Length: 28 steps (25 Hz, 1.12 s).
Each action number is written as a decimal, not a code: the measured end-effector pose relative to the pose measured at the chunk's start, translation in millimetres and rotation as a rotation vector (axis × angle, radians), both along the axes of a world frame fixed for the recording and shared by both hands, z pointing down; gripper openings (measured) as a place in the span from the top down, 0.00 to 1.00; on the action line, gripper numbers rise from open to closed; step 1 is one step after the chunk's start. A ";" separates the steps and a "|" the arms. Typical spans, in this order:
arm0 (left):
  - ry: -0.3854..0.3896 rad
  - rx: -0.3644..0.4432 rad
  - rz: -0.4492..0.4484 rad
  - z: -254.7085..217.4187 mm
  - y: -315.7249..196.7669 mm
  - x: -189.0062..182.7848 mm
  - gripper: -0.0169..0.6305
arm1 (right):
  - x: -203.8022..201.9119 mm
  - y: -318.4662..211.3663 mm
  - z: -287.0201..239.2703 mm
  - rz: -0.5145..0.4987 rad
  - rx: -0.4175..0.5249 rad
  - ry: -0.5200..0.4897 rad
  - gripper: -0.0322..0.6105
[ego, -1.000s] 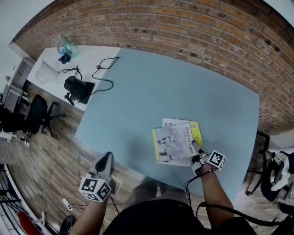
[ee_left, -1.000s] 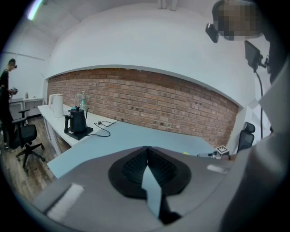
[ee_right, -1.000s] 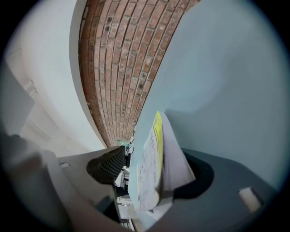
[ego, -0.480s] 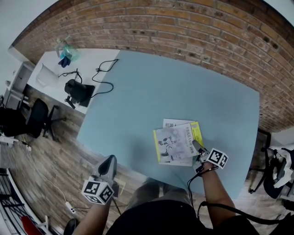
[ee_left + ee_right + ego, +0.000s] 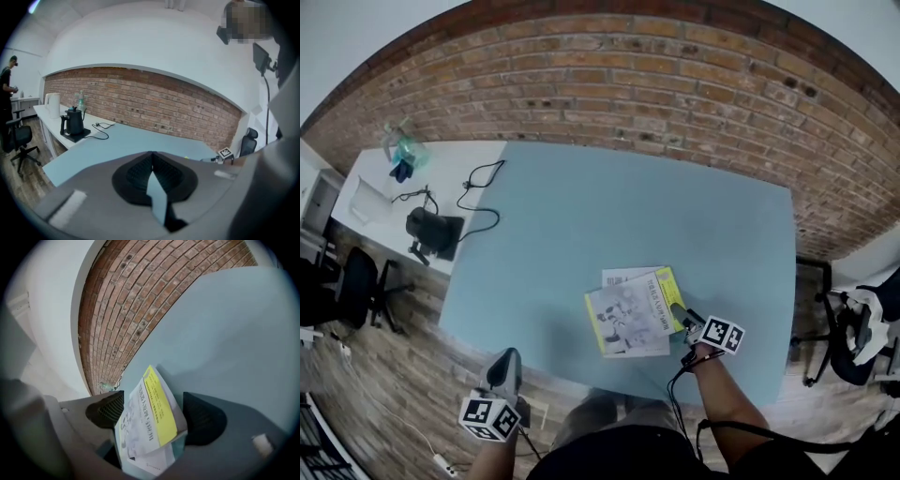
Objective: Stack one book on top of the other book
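Blue table (image 5: pixel 609 197) below a brick wall (image 5: pixel 675 84): the right gripper (image 5: pixel 679 313) is seen with jaws just opened wide, pads clear of the yellow-edged book (image 5: pixel 628 321), whose near corner is framed between them. That book is laid flat on the white book (image 5: pixel 623 276), slightly skewed, so stacking is judged done and only withdrawal is left. The left gripper (image 5: pixel 502 364) is held closed and empty, off the table's near edge.

Grey hand-held gripper (image 5: pixel 508 354), black-white marker cube (image 5: pixel 490 418)

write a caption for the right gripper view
Right gripper, jaws just opening, straddles the top book stacked on the other book
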<state>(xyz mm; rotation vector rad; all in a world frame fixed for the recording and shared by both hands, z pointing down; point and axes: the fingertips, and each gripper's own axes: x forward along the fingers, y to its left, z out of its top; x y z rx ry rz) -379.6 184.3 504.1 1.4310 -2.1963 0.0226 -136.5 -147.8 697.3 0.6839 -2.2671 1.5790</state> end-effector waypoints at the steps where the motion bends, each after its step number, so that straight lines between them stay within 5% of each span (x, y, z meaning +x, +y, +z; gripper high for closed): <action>1: -0.001 0.000 0.004 0.2 -0.8 -0.1 0.97 | 2.5 -1.0 0.2 0.005 0.004 0.008 0.34; 14: 0.009 0.044 0.044 5.7 -18.9 0.8 0.97 | 27.6 -13.2 -25.0 0.045 0.091 0.037 0.34; 22: 0.015 0.114 0.103 1.2 -50.3 9.0 0.97 | 12.8 3.8 -91.5 -0.101 0.443 0.042 0.36; 28: -0.001 0.130 0.139 -4.9 -63.0 4.5 0.97 | 6.3 10.7 -148.2 -0.120 0.670 0.028 0.73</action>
